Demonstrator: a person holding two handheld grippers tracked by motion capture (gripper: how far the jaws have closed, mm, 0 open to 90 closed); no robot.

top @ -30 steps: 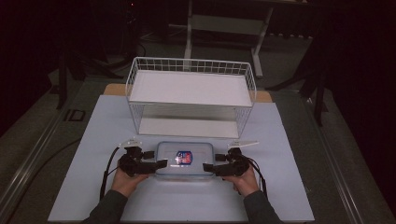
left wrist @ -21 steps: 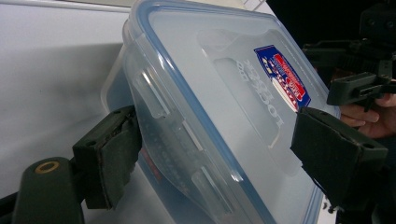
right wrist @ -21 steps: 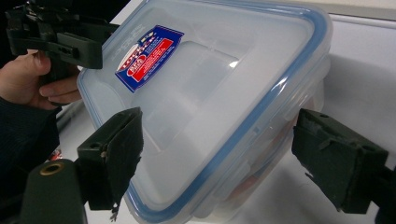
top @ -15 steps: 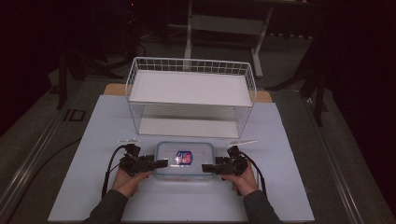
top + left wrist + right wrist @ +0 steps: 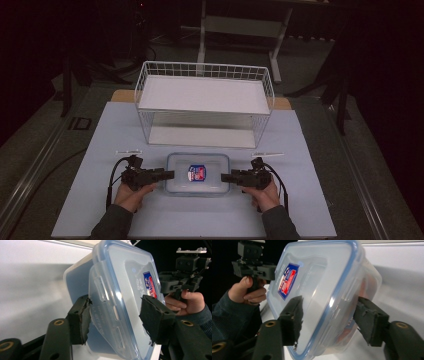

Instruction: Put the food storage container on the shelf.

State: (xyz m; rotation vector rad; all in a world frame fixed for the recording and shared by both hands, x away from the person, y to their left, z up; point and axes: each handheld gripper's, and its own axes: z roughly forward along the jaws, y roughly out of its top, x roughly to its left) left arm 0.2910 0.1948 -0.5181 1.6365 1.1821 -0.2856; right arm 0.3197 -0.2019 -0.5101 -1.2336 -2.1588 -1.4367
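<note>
a clear rectangular plastic box [image 5: 198,173] with a blue-rimmed snap lid and a red and blue label is seen lying flat on the pale table sheet [image 5: 310,150], directly between the two claws; its left end flap is straddled by the left claw [image 5: 113,320], whose jaws have just been closing, one pad touching the flap and the other held just off the lid; its right end is straddled by the right claw [image 5: 329,317], jaws likewise just closing, with slim gaps seen at both pads; a white wire two-tier basket [image 5: 205,102] is set beyond the box, near its far edge; bare sheet is left outward of each claw and behind the hands.
</note>
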